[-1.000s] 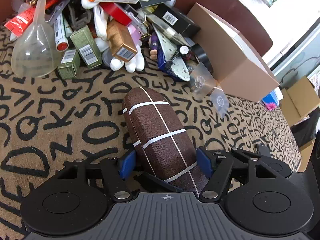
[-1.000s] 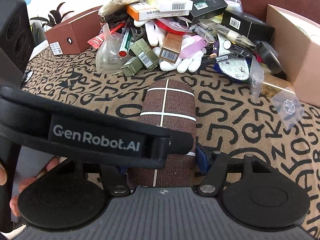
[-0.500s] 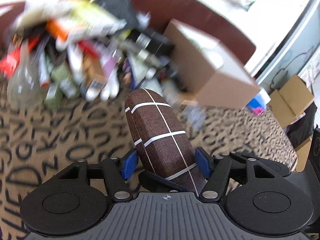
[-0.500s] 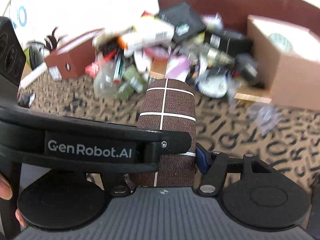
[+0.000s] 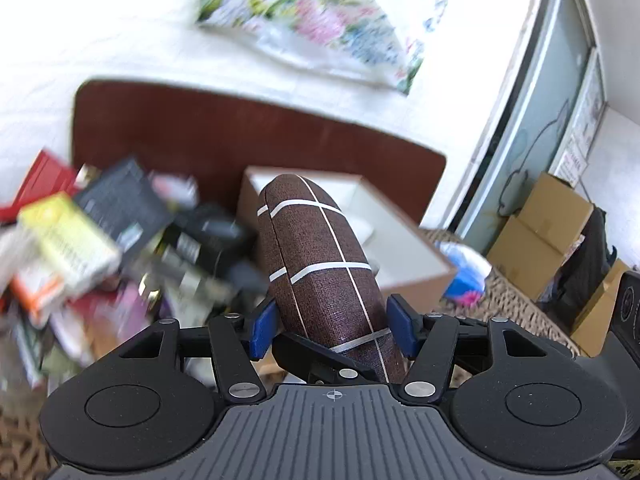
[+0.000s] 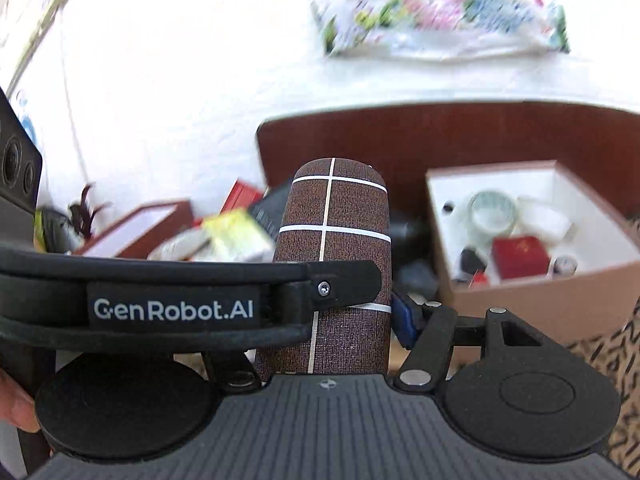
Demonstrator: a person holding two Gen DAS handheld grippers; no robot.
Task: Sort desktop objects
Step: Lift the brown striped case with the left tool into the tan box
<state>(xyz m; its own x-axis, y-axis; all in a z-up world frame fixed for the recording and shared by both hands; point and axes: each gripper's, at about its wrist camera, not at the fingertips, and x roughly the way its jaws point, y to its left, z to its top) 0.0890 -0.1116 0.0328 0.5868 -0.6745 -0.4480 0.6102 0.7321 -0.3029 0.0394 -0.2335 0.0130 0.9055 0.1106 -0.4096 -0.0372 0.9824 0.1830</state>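
Object: brown glasses case (image 5: 320, 264) with thin white grid lines
Shape: long, rounded end
Pose: raised, far end tilted upward
Place: in front of the open cardboard box (image 6: 532, 300), beside blurred pile of boxes (image 5: 92, 248)

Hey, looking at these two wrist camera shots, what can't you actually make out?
- Pile of boxes: left wrist view, motion blur; labels unreadable.
- Right gripper: right wrist view, one pad hidden behind the black strap.
- Brown case: near end hidden by black hardware, both views.
- Small items in the open box: right wrist view, mostly too small and blurred to name.
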